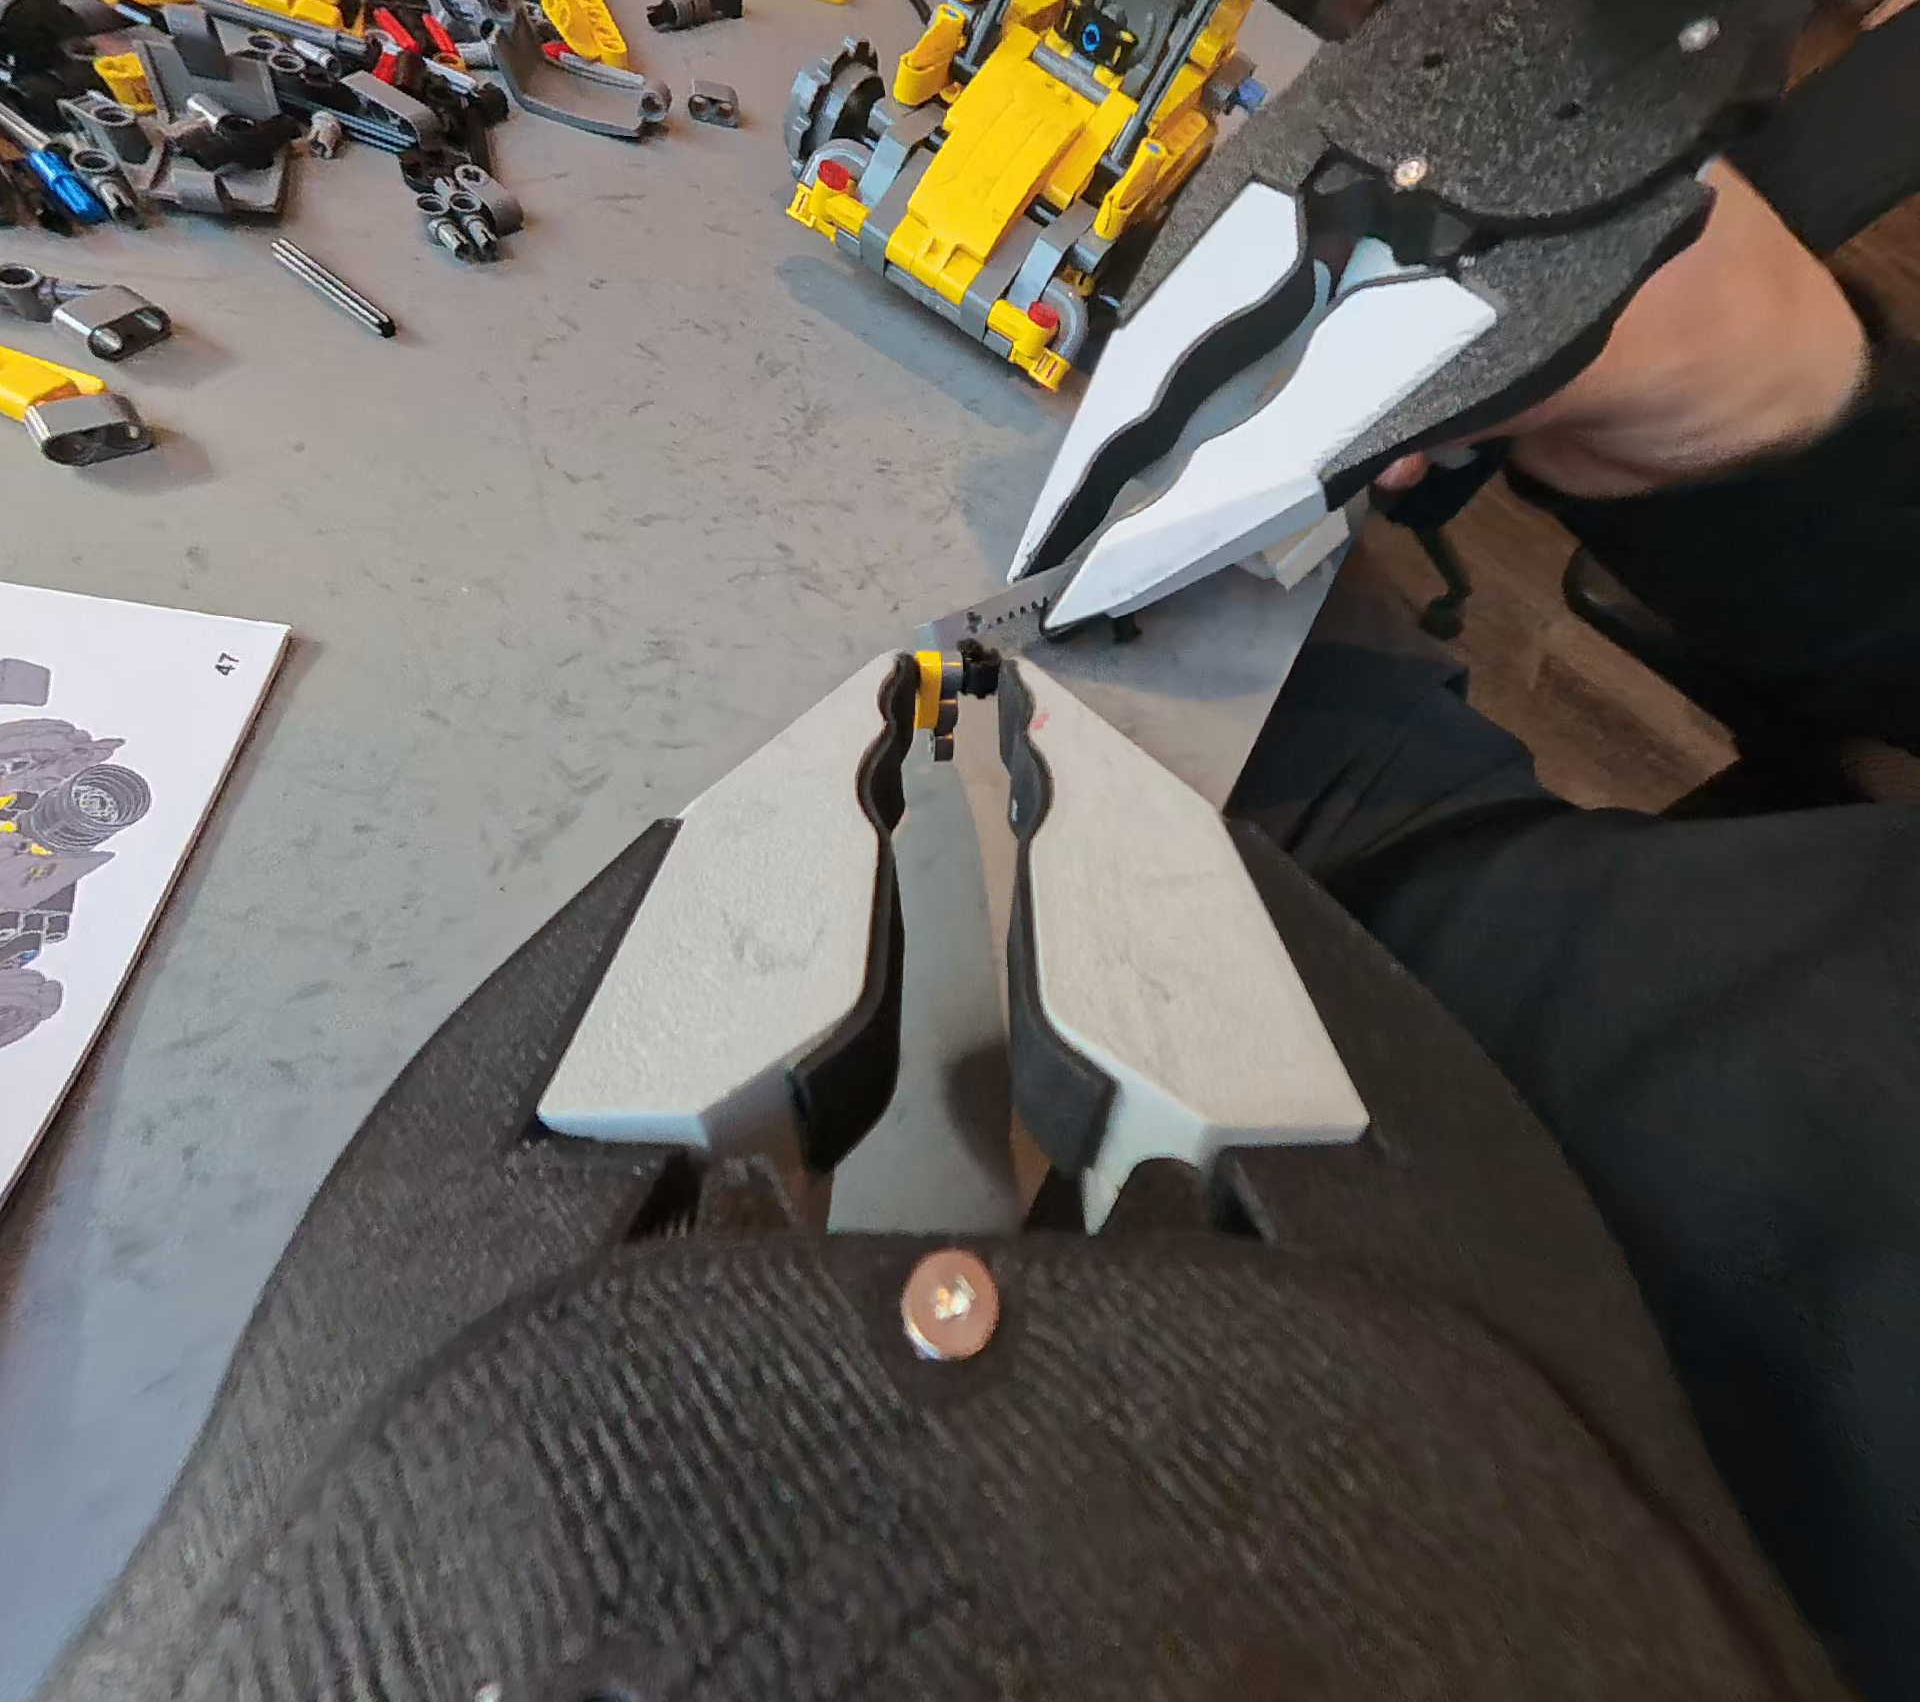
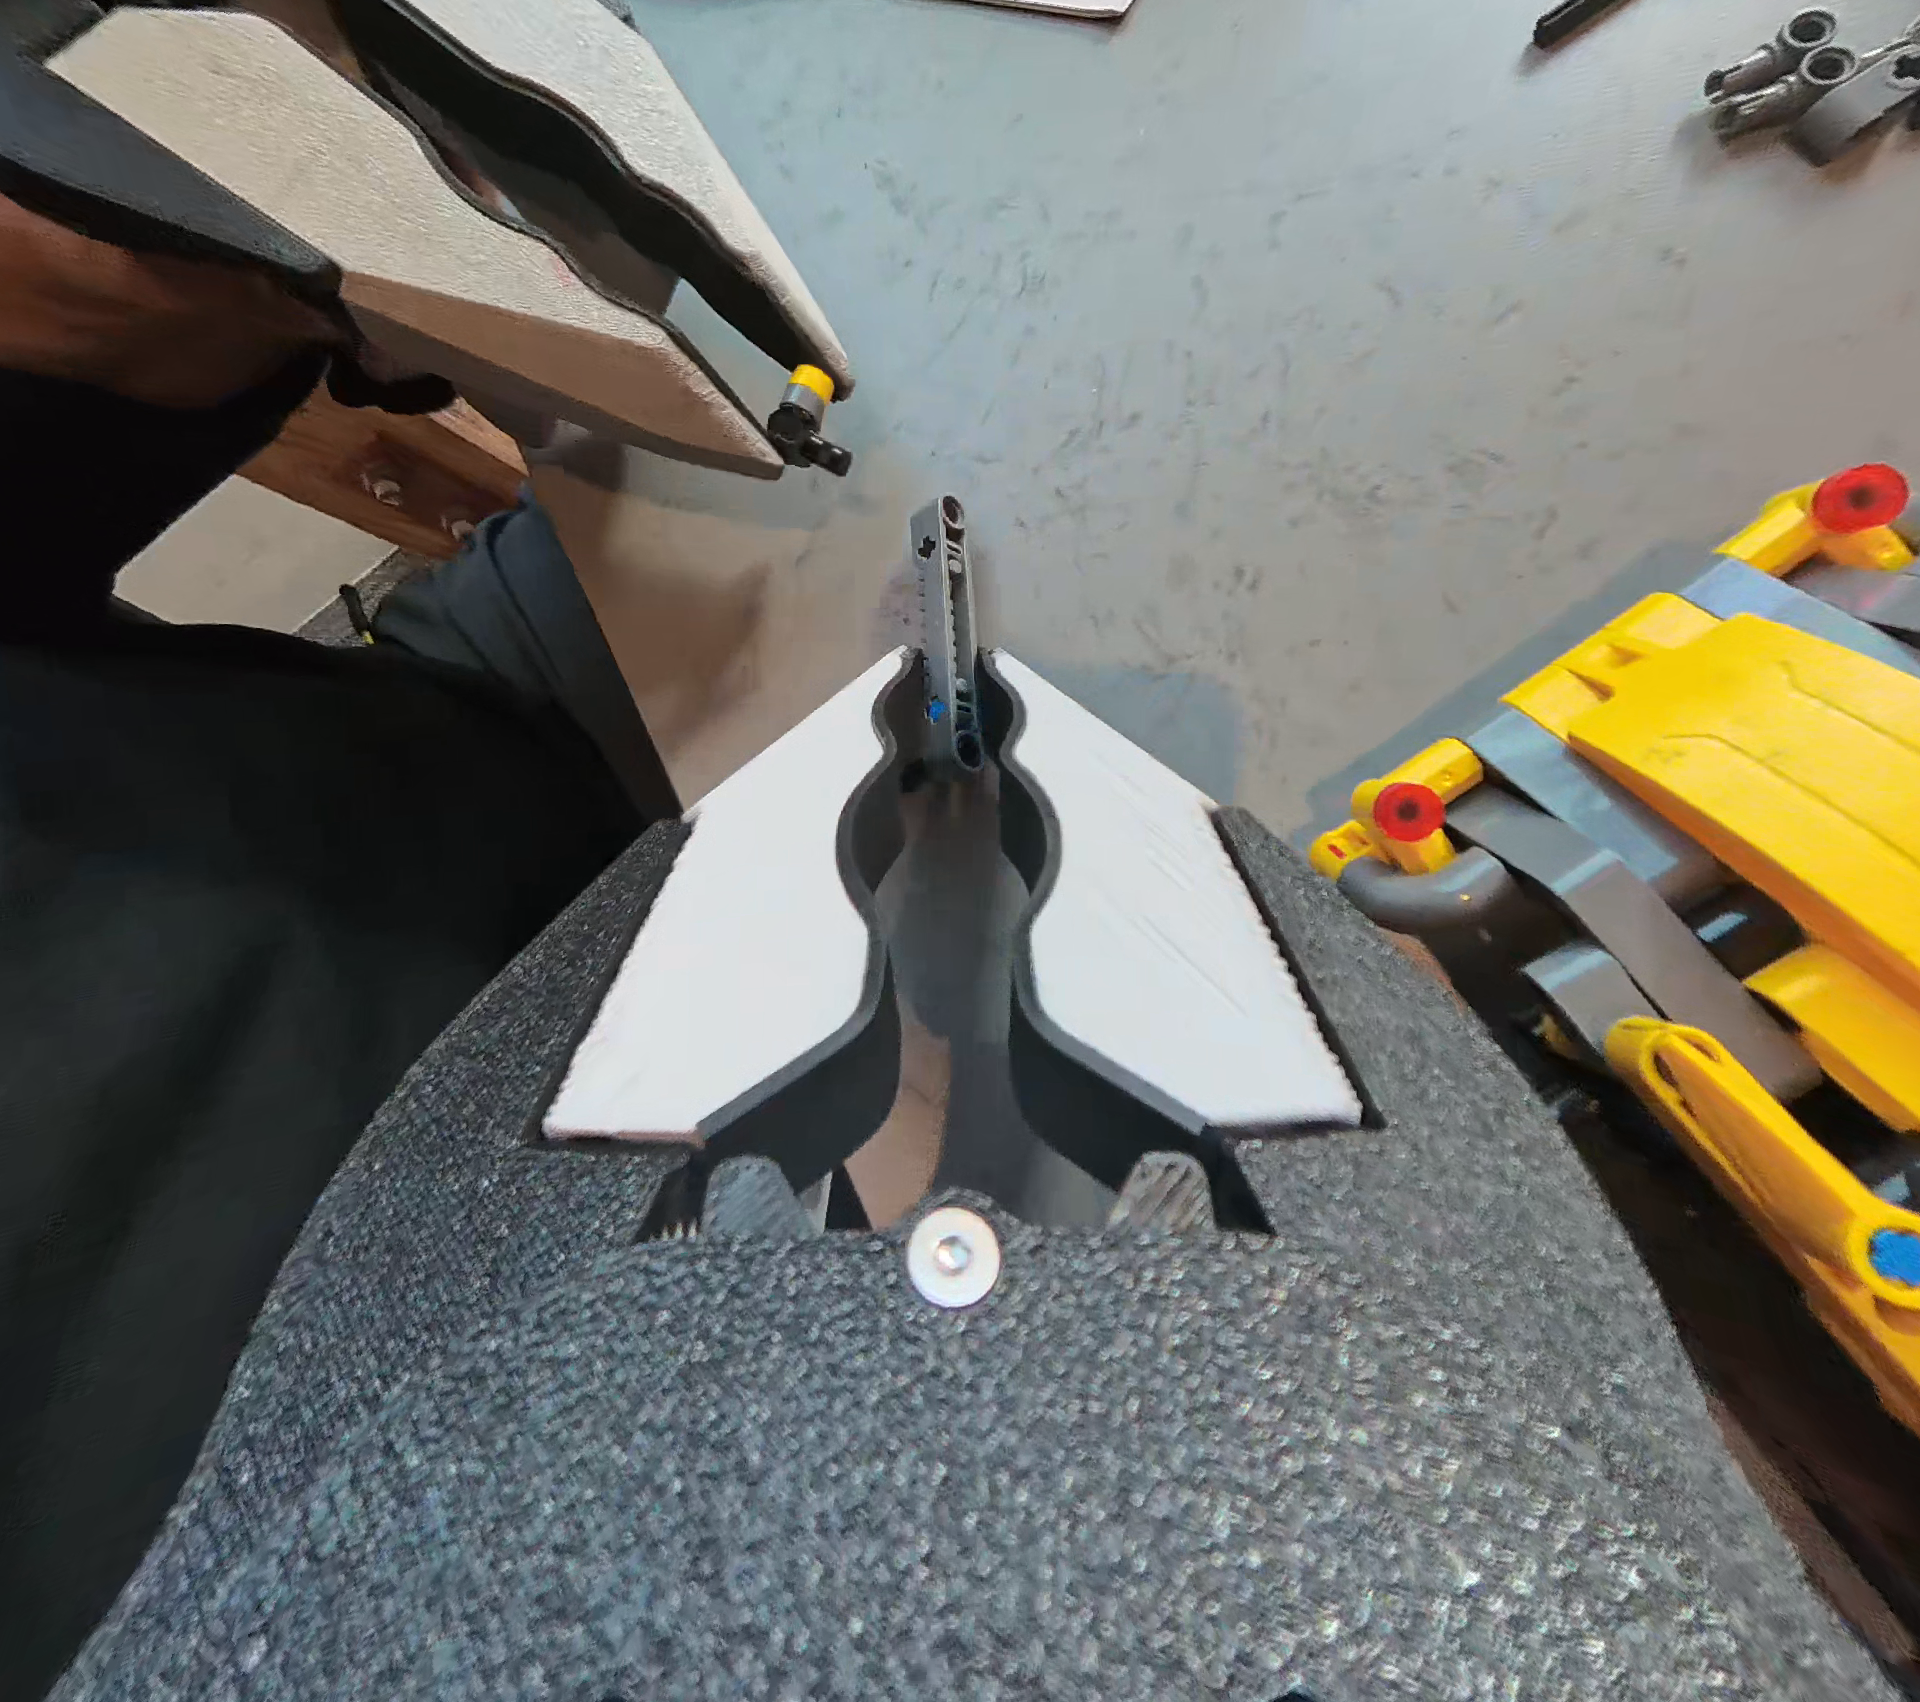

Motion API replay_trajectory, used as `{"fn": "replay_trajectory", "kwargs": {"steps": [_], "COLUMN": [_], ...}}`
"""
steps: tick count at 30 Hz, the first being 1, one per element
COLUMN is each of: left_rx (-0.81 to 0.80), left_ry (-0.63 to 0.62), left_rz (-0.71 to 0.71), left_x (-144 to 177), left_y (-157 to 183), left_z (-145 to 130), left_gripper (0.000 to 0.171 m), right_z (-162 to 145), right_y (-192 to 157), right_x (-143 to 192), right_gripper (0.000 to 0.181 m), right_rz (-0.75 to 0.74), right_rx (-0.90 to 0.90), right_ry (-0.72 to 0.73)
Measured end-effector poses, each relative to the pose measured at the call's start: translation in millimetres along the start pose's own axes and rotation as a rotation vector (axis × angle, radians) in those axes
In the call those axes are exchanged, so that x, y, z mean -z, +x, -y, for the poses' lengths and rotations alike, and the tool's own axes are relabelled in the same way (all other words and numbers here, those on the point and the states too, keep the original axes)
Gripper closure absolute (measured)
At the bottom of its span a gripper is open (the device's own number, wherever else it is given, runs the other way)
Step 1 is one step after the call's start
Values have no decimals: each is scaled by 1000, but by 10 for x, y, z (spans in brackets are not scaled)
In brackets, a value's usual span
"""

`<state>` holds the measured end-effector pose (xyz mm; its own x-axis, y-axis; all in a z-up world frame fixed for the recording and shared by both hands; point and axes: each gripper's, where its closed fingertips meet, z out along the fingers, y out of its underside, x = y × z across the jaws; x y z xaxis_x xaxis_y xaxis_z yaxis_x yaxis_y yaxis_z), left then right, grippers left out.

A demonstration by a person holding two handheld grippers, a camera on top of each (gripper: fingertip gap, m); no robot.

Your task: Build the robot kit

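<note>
My left gripper (image 1: 948, 684) is shut on a small yellow, grey and black connector piece (image 1: 948, 696), held at its fingertips near the table's front corner. It also shows in the right wrist view (image 2: 805, 405), with the connector (image 2: 808, 411) sticking out of its tips. My right gripper (image 2: 948, 665) is shut on a dark grey toothed beam (image 2: 945, 613) that points forward toward the connector, a short gap apart. In the left wrist view the right gripper (image 1: 1044, 603) comes in from the upper right with the beam (image 1: 1003, 608) at its tips.
A yellow and grey toy vehicle (image 1: 1023, 135) stands on the grey table (image 1: 582, 447), close on the right in the right wrist view (image 2: 1704, 821). Loose building parts (image 1: 312, 21) lie at the back left. An open instruction booklet (image 1: 114, 821) lies at the left. A person's arm (image 1: 1683, 374) is behind the right gripper. One gripper's finger ends stand about 5 cm off the other's.
</note>
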<state>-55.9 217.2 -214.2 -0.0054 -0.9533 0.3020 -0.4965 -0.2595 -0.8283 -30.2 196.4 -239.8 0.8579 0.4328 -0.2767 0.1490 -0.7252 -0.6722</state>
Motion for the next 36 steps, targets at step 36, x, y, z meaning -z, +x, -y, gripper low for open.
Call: {"fn": "replay_trajectory", "kwargs": {"steps": [36], "left_rx": [221], "left_ry": [-51], "left_rz": [13], "left_x": [-60], "left_y": [-88], "left_z": [-109], "left_gripper": [158], "right_z": [79], "right_y": [-105], "right_x": [-145], "right_gripper": [171], "right_rz": [-122], "right_rx": [-26], "right_ry": [79]}}
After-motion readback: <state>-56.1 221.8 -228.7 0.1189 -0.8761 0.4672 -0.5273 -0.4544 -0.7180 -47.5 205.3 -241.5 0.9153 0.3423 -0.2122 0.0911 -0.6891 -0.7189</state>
